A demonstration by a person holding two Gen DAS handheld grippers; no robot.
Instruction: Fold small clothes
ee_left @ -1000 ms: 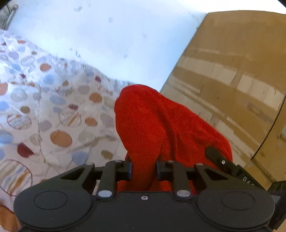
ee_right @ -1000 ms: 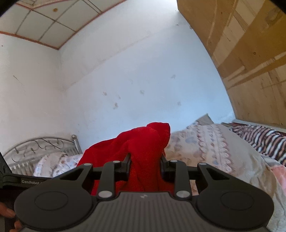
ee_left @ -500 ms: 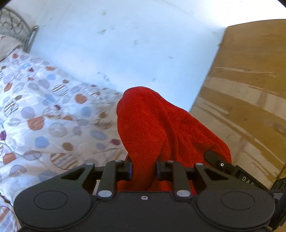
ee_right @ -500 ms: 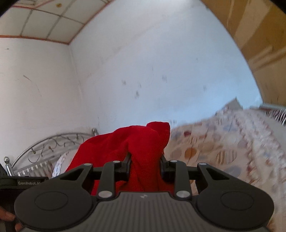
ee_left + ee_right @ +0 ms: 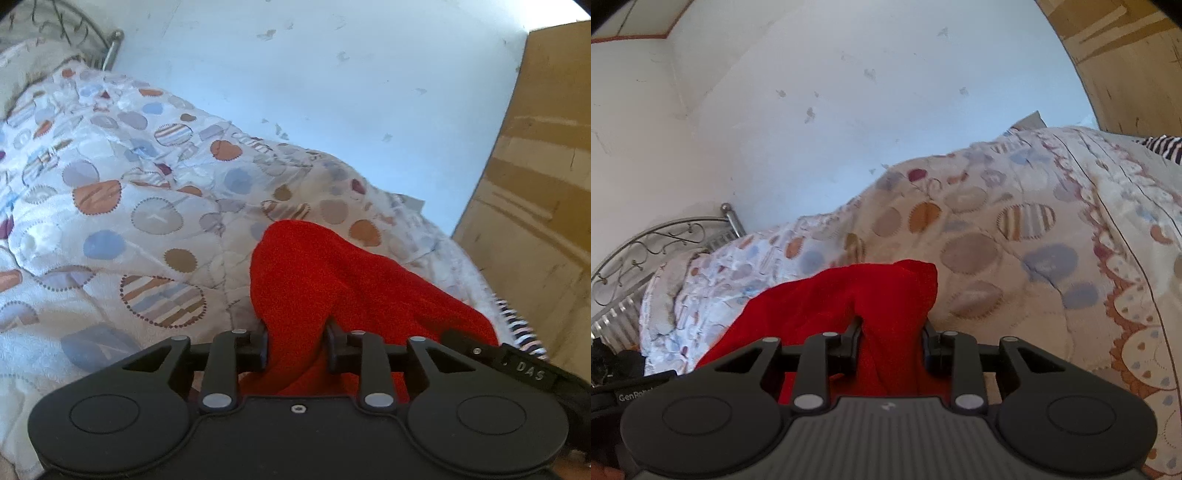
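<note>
A red garment (image 5: pixel 332 280) hangs bunched between both grippers, just above a quilt (image 5: pixel 147 221) printed with circles. In the left wrist view my left gripper (image 5: pixel 295 332) has the red cloth filling the gap between its fingers; its jaws are opening, and the pads still touch the cloth. In the right wrist view my right gripper (image 5: pixel 892 332) is shut on another fold of the red garment (image 5: pixel 831 302), which drapes off to the left over the quilt (image 5: pixel 997 240). The cloth hides the fingertips of both grippers.
A metal headboard (image 5: pixel 665 236) stands at the far end of the bed, below a white wall. A wooden wardrobe (image 5: pixel 535 184) rises on the right. A black-and-white striped cloth (image 5: pixel 517 328) lies at the quilt's right edge.
Both grippers have swung down and toward the bed with the red garment, so the quilt now fills more of each view. The left fingers stand slightly wider apart.
</note>
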